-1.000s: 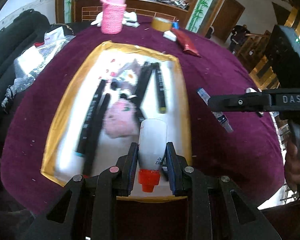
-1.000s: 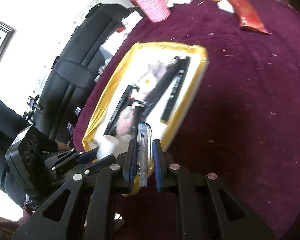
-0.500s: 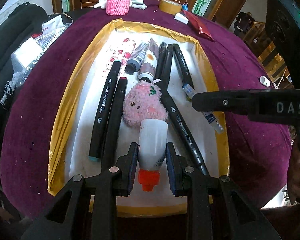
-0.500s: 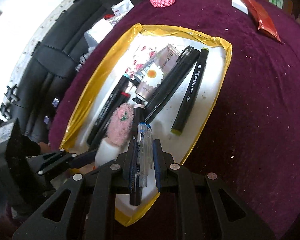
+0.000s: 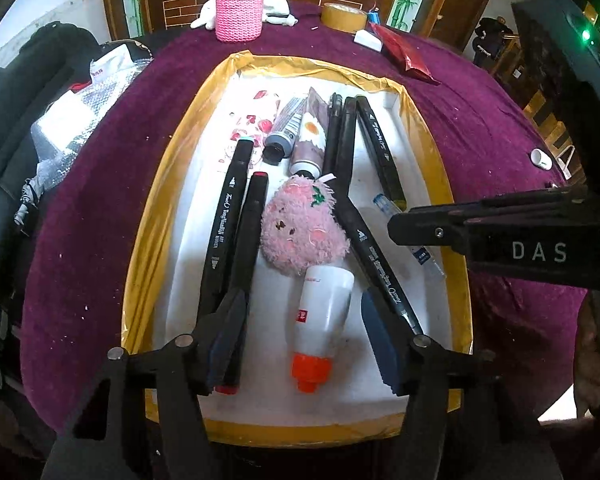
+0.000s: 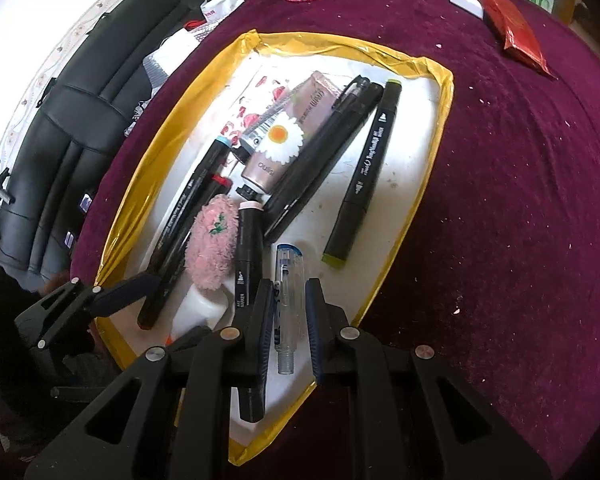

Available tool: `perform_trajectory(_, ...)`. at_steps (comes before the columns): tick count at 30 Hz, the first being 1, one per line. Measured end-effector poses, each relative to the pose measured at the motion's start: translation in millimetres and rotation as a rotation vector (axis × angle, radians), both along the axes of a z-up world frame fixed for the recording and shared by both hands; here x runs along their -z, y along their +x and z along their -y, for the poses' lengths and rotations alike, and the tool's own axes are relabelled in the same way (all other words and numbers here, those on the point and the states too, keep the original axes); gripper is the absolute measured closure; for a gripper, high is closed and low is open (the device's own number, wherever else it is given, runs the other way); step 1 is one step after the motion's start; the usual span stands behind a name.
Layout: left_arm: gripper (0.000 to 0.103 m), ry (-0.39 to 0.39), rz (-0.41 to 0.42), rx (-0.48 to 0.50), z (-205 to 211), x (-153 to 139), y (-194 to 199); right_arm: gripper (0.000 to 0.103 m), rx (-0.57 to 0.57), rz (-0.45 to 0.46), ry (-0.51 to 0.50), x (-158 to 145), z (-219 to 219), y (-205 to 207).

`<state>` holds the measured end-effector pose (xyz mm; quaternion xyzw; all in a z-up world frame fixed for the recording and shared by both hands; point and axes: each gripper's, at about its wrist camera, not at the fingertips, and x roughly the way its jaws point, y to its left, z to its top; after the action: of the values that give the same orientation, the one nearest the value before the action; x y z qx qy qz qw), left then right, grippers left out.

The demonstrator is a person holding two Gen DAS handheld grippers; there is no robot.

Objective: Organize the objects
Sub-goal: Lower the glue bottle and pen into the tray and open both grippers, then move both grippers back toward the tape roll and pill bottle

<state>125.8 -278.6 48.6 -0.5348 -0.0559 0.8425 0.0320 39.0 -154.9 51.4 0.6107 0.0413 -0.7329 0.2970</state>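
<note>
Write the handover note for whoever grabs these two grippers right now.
Left gripper: open, jaws clear on both sides of the white glue bottle, which lies in the yellow-rimmed tray.
Right gripper: jaws open around the clear pen, over the tray's near edge.
Done: markers, tubes and pink plush are in the tray.
Left: back both grippers out. Tape roll and red packet remain on the cloth.

Markers (image 5: 224, 228) and a plush (image 5: 302, 230) crowd the tray (image 5: 458, 292); bare counter (image 6: 520, 208) lies open beside its right edge

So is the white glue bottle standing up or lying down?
Lying down. The glue bottle rests flat in the tray, orange cap toward the open left gripper.
</note>
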Motion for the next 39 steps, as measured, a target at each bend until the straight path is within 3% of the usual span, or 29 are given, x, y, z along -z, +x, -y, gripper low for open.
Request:
perform_trajectory(11, 0.048, -0.084, -0.021, -0.012, -8.0, -10.5, 0.6, 0.087, 0.004, 0.027, -0.04, -4.1, -9.8, 1.3)
perform_trajectory(15, 0.048, -0.135, -0.025, -0.027, -11.3, -15.0, 0.4, 0.077, 0.021, 0.013, -0.063, -11.2, -18.1, 1.1)
perform_trajectory(26, 0.048, -0.228, -0.06, -0.016, -42.2, -36.2, 0.7, 0.076, 0.061, 0.0, -0.133, -26.9, -51.9, 0.2)
perform_trajectory(32, 0.048, -0.197, -0.097, 0.01, -71.9, -50.6, -0.9, 0.074, 0.156, -0.002, -0.148, -28.0, -102.6, -9.4)
perform_trajectory(39, 0.048, -0.139, -0.104, 0.081, -126.0, -55.7, -2.6, 0.075, 0.381, -0.043, -0.12, -32.2, -223.9, -35.2)
